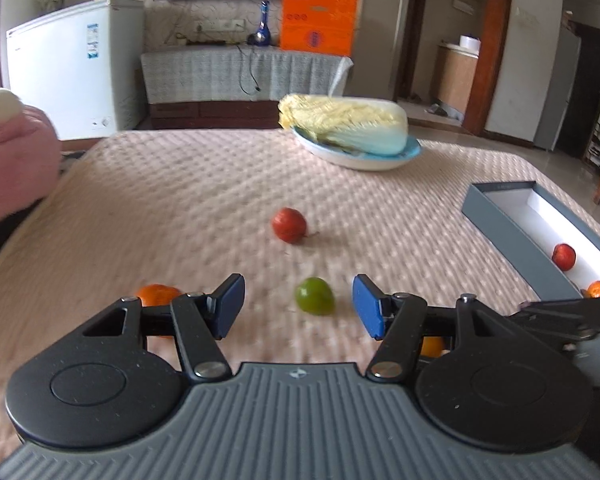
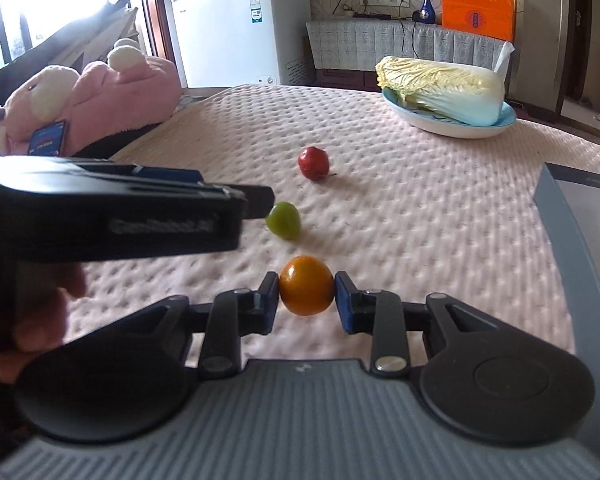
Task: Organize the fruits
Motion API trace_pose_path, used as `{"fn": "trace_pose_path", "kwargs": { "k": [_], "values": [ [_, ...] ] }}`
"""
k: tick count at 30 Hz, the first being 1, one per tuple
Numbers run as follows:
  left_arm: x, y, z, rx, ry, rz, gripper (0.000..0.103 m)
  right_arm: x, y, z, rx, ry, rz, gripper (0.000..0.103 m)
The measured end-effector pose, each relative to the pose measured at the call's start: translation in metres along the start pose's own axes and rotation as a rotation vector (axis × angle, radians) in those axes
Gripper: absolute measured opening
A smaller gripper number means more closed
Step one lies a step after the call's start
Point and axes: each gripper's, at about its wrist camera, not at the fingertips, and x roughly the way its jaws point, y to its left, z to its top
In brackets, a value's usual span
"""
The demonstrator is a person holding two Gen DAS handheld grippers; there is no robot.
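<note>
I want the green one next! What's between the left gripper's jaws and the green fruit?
Nothing. In the left wrist view, the left gripper is open and the green fruit sits just ahead on bare pink tablecloth.

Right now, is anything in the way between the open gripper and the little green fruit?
No, nothing visible. The green fruit sits on the bedspread just ahead of the left gripper, in line with the gap between its open jaws. The red fruit lies farther back, and the orange fruit is off to the left.
</note>
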Motion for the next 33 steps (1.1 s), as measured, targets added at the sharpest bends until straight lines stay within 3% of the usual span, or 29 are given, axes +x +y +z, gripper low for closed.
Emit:
{"fn": "trace_pose_path", "kwargs": {
  "k": [5,7,11,15,33],
  "values": [
    [0.03,-0.009,-0.007,0.024,0.048,0.026,0.063,-0.014,-0.014,0.0,-0.001,0.0,-0.004,0.034],
    [0.039,-0.01,-0.009,0.023,0.07,0.033,0.055,-0.02,-0.02,0.0,0.009,-0.006,-0.002,0.034],
    [0.047,-0.012,-0.009,0.018,0.066,0.042,0.052,-0.028,-0.028,0.0,0.013,-0.01,-0.003,0.033],
    [0.048,-0.014,-0.009,0.015,0.059,0.047,0.033,-0.034,-0.034,-0.001,0.019,-0.017,-0.008,0.033],
    [0.025,-0.044,0.005,0.05,0.022,0.046,0.031,-0.064,-0.046,0.001,0.054,-0.085,-0.012,0.033]
  ]
}}
